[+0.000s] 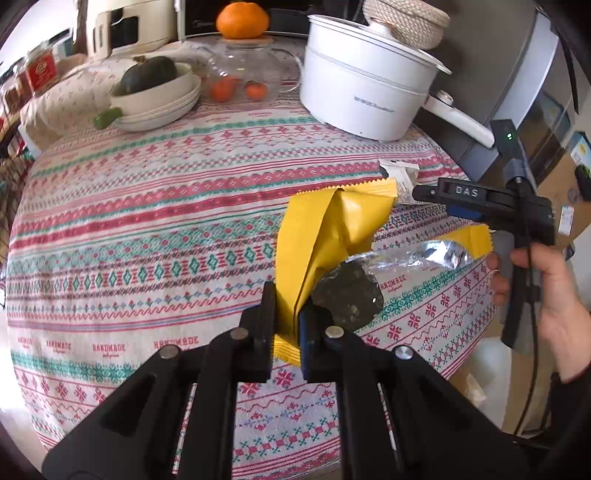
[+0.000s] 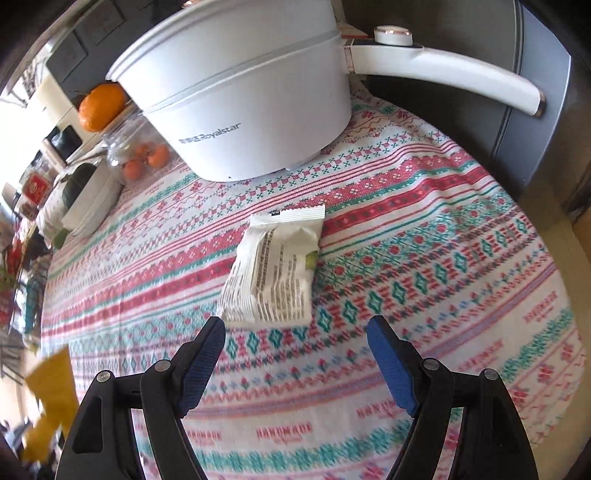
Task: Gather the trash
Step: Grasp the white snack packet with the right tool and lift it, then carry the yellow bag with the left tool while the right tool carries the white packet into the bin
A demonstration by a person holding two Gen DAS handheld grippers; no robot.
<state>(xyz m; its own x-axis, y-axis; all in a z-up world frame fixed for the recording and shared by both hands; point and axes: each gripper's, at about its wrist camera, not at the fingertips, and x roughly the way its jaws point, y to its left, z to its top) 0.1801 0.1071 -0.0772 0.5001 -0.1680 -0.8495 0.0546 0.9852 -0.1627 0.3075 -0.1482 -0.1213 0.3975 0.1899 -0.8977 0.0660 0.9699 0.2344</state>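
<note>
Above the patterned tablecloth, the left gripper pinches a crumpled yellow foil-lined wrapper; the right gripper gapes wide before a white printed sachet.

- A round table is wearing a cloth with red, green and white stripes and the word "HANDMADE" on it.
- A big white pot with a long handle is sitting at the far side of the table.
- A glass jar is holding small oranges, and one big orange is resting on its lid.
- A stack of white bowls is holding something dark green.
- A tall grey fridge is standing just behind the table.
- A cream-colored kitchen machine is sitting at the back.
- Bright light is shining in from the left side.
</note>
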